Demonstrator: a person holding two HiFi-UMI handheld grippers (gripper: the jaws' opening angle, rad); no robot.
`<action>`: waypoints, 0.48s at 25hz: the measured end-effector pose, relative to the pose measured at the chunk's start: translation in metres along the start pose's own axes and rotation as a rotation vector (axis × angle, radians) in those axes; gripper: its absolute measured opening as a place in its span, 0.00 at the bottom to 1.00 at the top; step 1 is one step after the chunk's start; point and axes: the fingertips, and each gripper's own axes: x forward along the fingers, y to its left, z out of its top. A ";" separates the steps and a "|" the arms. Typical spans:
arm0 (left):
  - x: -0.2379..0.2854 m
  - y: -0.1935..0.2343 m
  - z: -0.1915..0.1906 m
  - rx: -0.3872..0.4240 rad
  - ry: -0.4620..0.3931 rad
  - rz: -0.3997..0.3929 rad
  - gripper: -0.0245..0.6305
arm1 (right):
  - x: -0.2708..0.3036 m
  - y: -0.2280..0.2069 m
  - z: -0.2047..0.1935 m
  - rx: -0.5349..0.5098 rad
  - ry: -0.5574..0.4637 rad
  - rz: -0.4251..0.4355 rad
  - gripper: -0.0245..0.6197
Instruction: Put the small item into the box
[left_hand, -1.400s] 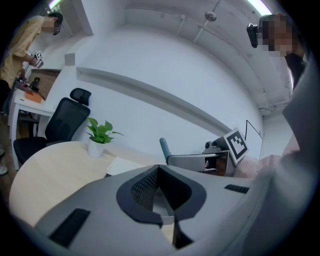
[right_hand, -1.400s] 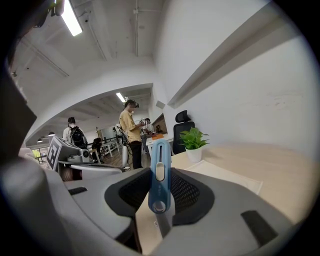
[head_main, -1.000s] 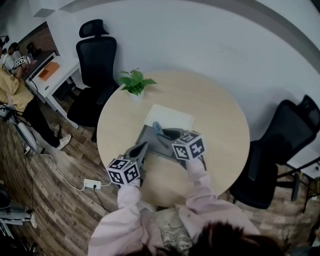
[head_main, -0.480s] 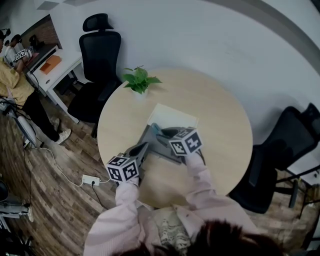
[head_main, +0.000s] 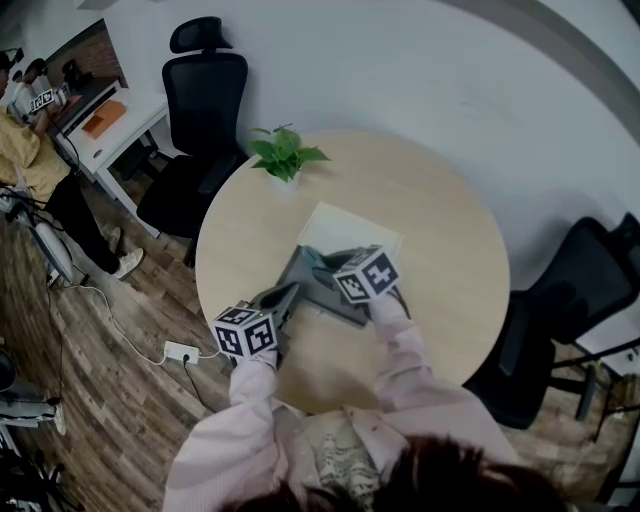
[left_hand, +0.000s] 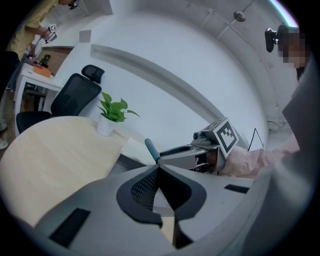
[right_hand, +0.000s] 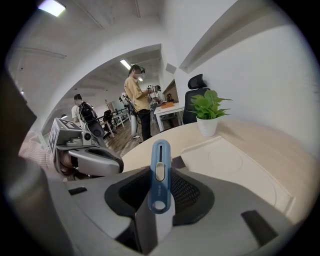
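The small item is a blue slider tool (right_hand: 160, 172), standing upright between the pads of my right gripper (right_hand: 159, 186), which is shut on it. In the head view the right gripper (head_main: 320, 264) holds the blue tool (head_main: 312, 256) just short of the near edge of the flat white box (head_main: 355, 230). That white box (right_hand: 235, 167) lies ahead and to the right in the right gripper view. My left gripper (left_hand: 159, 169) has its tips together with nothing between them. It hovers at the table's front left (head_main: 289, 294), pointed at the right gripper (left_hand: 180, 152).
A dark grey flat piece (head_main: 330, 295) lies on the round wooden table (head_main: 440, 260) under the grippers. A potted plant (head_main: 285, 160) stands at the far edge. Black office chairs (head_main: 200, 110) (head_main: 560, 330) flank the table. People stand at desks far left (head_main: 30, 150).
Both grippers have sunk a little toward the table. The right one has tipped further down with the blue tool still in its jaws.
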 end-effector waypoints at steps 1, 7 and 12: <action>0.001 0.000 -0.001 -0.003 0.003 -0.001 0.05 | 0.002 -0.001 -0.002 -0.002 0.011 -0.002 0.23; 0.003 0.001 -0.009 -0.017 0.027 0.001 0.05 | 0.013 -0.005 -0.016 -0.014 0.091 0.006 0.23; 0.003 0.002 -0.016 -0.037 0.042 0.004 0.05 | 0.023 -0.004 -0.024 -0.026 0.145 0.017 0.23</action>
